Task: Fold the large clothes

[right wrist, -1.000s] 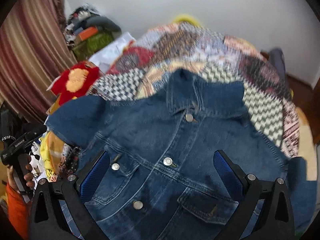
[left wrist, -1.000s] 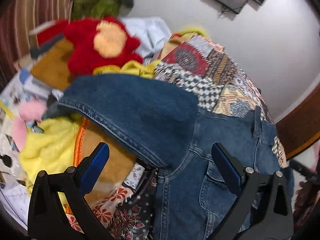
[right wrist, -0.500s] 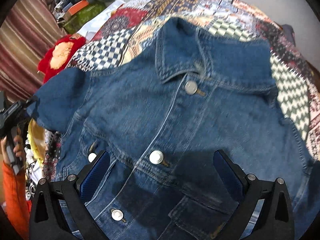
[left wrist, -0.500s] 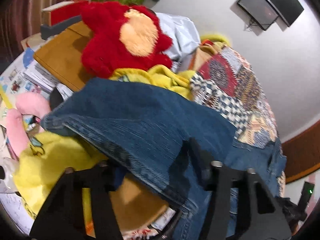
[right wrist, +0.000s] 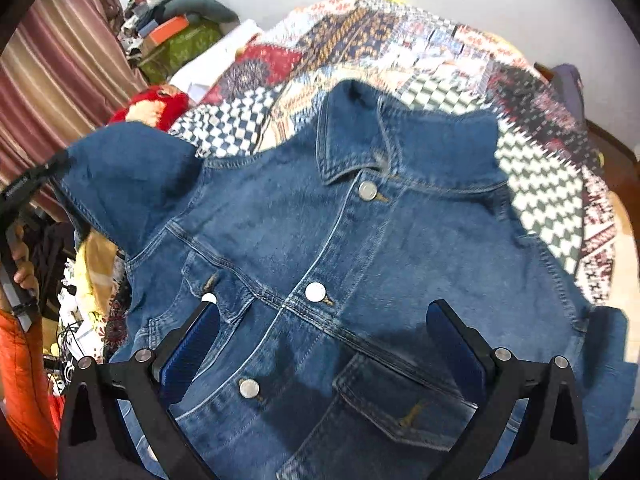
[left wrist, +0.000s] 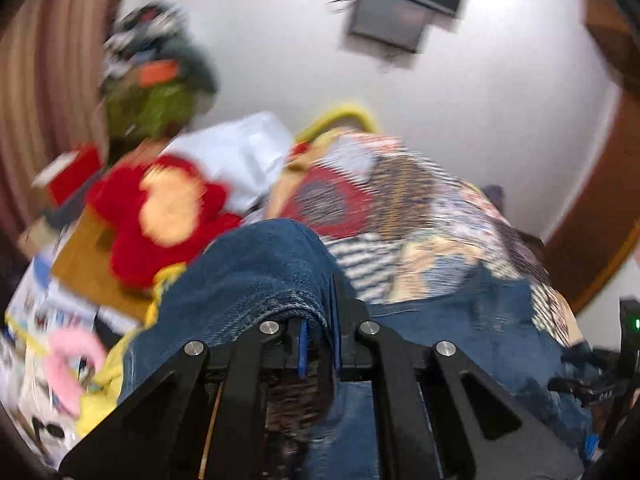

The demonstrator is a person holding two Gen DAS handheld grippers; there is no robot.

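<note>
A blue denim jacket point(right wrist: 340, 248) lies front up, buttoned, on a patchwork bedspread point(right wrist: 420, 52), collar toward the far wall. My left gripper point(left wrist: 318, 340) is shut on the jacket's left sleeve point(left wrist: 260, 276) and holds it lifted; in the right wrist view that sleeve point(right wrist: 124, 176) stands raised at the left with the left gripper point(right wrist: 36, 184) at its end. My right gripper point(right wrist: 324, 340) is open and empty, hovering over the jacket's lower front between the pockets.
A red plush toy point(left wrist: 160, 216), yellow cloth point(left wrist: 100, 376), books and a pink object point(left wrist: 68, 360) crowd the bed's left side. A pile of bags point(right wrist: 180, 28) sits by the striped curtain point(right wrist: 52, 80). A wall screen point(left wrist: 396, 12) hangs above.
My left gripper closed on the sleeve and lifted it upward. My right gripper moved in lower over the jacket front, still open.
</note>
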